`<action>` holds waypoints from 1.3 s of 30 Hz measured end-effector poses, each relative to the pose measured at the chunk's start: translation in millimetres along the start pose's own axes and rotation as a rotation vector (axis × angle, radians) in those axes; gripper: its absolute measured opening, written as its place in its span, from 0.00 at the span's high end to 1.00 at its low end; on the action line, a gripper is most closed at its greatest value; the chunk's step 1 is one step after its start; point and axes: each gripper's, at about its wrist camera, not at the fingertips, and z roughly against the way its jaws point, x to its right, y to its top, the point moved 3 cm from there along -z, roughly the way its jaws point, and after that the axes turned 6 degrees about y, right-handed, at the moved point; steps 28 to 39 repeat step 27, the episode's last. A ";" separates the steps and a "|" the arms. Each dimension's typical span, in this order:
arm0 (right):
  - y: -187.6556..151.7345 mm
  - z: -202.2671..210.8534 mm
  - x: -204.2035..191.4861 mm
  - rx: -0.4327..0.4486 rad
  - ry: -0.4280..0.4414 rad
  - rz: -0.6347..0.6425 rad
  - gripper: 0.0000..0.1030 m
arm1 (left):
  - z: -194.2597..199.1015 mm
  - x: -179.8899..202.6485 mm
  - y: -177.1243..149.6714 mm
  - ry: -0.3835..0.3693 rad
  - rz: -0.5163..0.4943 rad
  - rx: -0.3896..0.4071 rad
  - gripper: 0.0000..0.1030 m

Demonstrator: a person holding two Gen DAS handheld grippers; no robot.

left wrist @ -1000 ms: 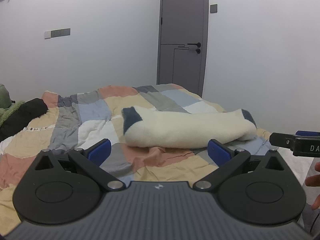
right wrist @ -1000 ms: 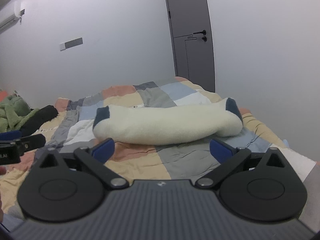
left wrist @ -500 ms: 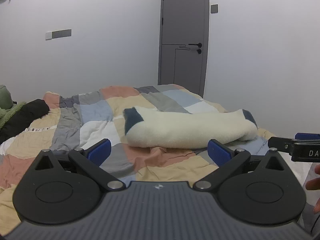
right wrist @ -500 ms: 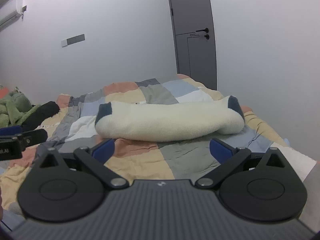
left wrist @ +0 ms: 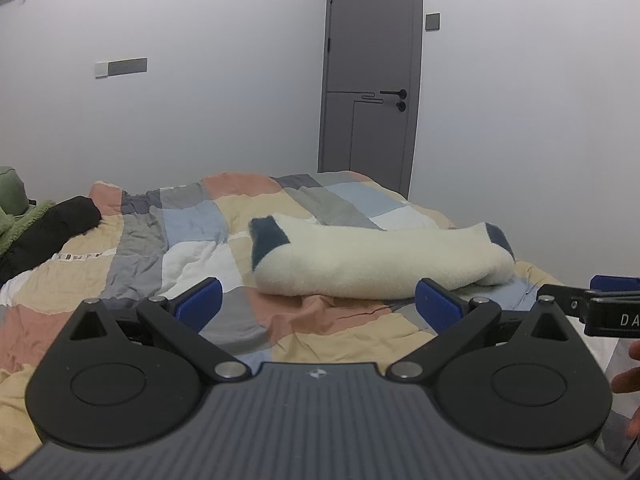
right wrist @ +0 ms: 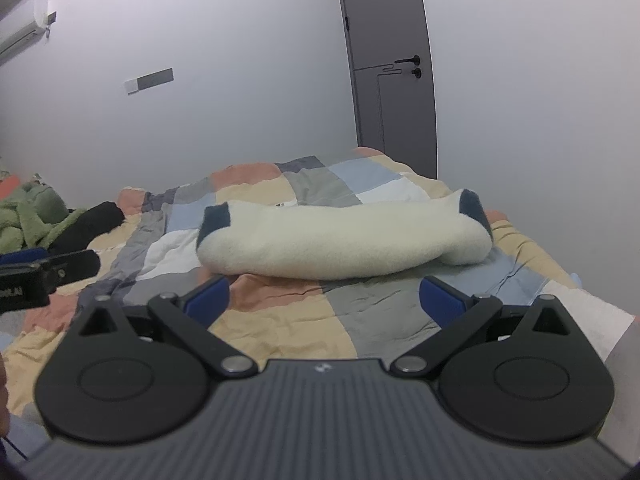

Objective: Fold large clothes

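A cream fleece garment (left wrist: 376, 260) with dark blue patches at both ends lies folded into a long bundle across the patchwork quilt (left wrist: 192, 240); the right wrist view shows the same garment (right wrist: 344, 240) on the quilt (right wrist: 280, 320). My left gripper (left wrist: 318, 304) hovers open, short of the bundle, nothing between its blue pads. My right gripper (right wrist: 324, 298) is likewise open and empty, just in front of the bundle. Each gripper's tip shows at the edge of the other's view.
A black garment (left wrist: 48, 232) and a green fleece item (right wrist: 32, 216) lie at the bed's left side. A grey door (left wrist: 372, 72) stands behind the bed in the white wall. A hand (left wrist: 628, 376) shows at the right edge.
Both grippers have drifted slightly; the view shifts a little upward and the bundle sits marginally closer. Both stay open, and the garment has not moved.
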 end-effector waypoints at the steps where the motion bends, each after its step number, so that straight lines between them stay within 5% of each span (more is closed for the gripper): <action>1: -0.7 0.4 -0.3 -0.001 -0.001 0.003 0.00 | 0.0 -0.3 0.0 0.000 0.001 0.000 0.00; 39: -2.3 6.4 -2.6 0.001 -0.007 -0.005 0.00 | 5.8 2.0 2.9 0.008 0.011 0.010 0.00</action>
